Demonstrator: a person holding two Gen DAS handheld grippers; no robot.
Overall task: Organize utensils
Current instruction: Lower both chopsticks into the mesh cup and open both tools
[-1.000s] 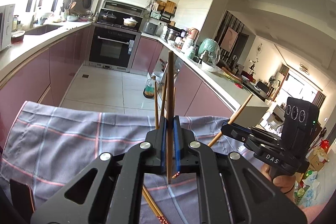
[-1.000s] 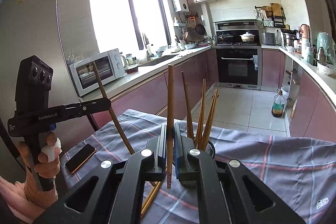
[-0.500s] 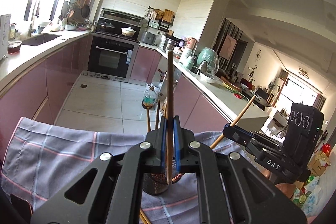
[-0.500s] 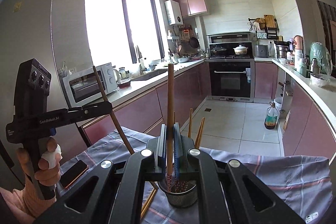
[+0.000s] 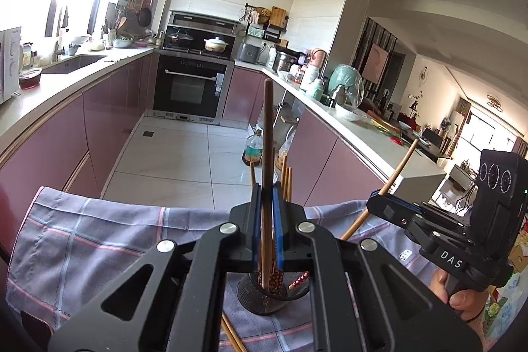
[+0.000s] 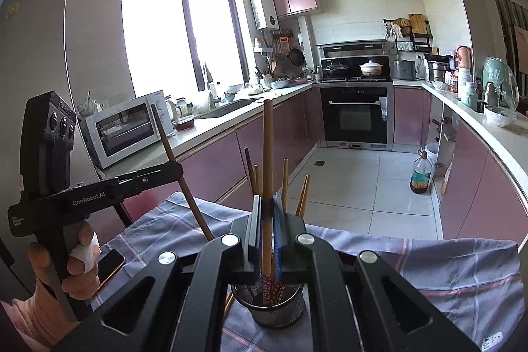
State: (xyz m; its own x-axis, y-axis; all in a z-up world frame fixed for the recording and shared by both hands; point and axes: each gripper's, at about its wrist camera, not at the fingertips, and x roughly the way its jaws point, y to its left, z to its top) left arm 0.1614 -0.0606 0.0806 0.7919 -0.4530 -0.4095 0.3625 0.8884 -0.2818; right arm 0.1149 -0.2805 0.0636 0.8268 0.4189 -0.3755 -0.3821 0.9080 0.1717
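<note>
My left gripper (image 5: 265, 197) is shut on a dark brown chopstick (image 5: 268, 137) that stands upright between its blue pads. Below it, on the checked cloth (image 5: 99, 240), sits a black mesh cup (image 5: 260, 299) holding several chopsticks (image 5: 287, 183). My right gripper (image 6: 265, 203) is shut on a lighter wooden chopstick (image 6: 267, 150), also upright, above the same mesh cup (image 6: 269, 309). Each gripper shows in the other's view: the right gripper (image 5: 378, 203) at the right with its slanted stick, the left gripper (image 6: 176, 169) at the left.
A loose chopstick (image 5: 231, 335) lies on the cloth beside the cup. A phone (image 6: 110, 263) rests on the cloth's left end. Pink kitchen counters (image 6: 495, 141) run along both sides, with a microwave (image 6: 127, 124) at the left and an oven (image 6: 356, 117) at the back.
Both grippers have drawn back and lifted a little with their chopsticks still held. The mesh cup, hidden under the fingers a second ago, now shows below them.
</note>
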